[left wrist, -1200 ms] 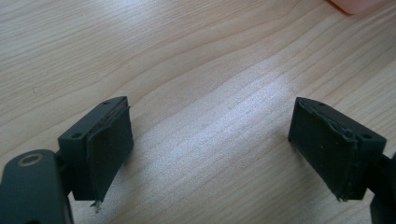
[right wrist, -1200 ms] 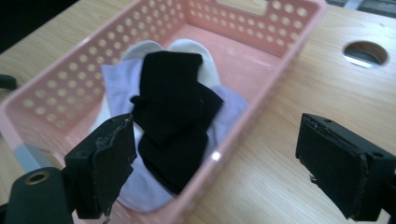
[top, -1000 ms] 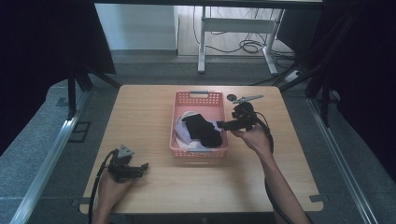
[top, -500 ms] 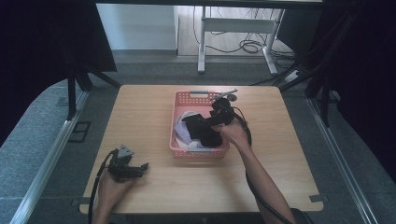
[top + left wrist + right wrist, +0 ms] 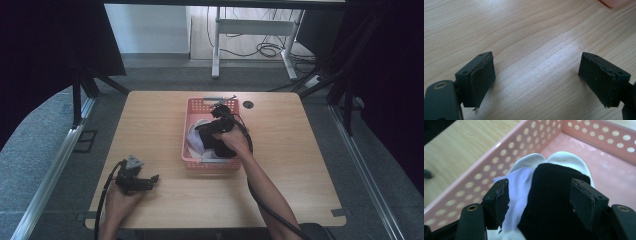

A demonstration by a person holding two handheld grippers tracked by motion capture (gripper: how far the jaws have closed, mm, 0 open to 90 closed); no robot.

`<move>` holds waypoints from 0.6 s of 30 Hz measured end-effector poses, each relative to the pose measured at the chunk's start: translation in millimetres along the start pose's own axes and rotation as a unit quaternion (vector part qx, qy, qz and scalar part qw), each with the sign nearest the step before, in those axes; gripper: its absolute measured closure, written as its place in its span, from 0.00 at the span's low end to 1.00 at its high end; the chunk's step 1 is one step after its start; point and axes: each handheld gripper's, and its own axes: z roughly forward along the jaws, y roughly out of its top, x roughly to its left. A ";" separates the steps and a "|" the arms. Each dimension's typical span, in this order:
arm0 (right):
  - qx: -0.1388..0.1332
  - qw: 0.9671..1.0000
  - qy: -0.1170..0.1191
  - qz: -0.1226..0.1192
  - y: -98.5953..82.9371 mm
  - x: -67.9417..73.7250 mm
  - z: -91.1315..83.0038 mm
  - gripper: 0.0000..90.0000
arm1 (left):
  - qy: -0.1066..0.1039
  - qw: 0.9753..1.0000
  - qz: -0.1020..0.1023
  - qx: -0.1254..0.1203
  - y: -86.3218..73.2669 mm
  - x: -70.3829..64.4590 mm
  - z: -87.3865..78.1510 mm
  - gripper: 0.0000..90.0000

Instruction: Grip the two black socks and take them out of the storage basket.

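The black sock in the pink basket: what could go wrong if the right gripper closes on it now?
The right gripper is open over the black sock, which lies on white cloth, so closing may pinch both together. Lifting could also drag the light pink basket, since the left gripper rests open on the table, away from it.

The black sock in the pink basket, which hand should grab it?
The right. The right gripper hangs open over the black sock inside the pink basket. The left gripper rests open on the table, away from the basket.
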 end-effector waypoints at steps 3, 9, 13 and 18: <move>0.007 1.000 -0.010 0.006 0.2 -1.4 7.2 0.36 | 0.000 1.000 0.000 0.000 0.0 0.0 0.0 0.15; 0.032 0.999 -0.039 0.012 -0.7 -4.2 28.1 0.39 | 0.000 1.000 0.003 0.002 0.1 0.3 -0.3 0.15; 0.051 0.997 -0.053 0.001 -2.9 -4.4 34.8 0.51 | 0.000 1.000 0.000 0.000 0.0 0.0 0.0 0.15; 0.057 0.995 -0.080 -0.020 -5.9 0.9 35.1 0.79 | 0.000 1.000 0.000 0.000 0.0 0.0 0.0 0.15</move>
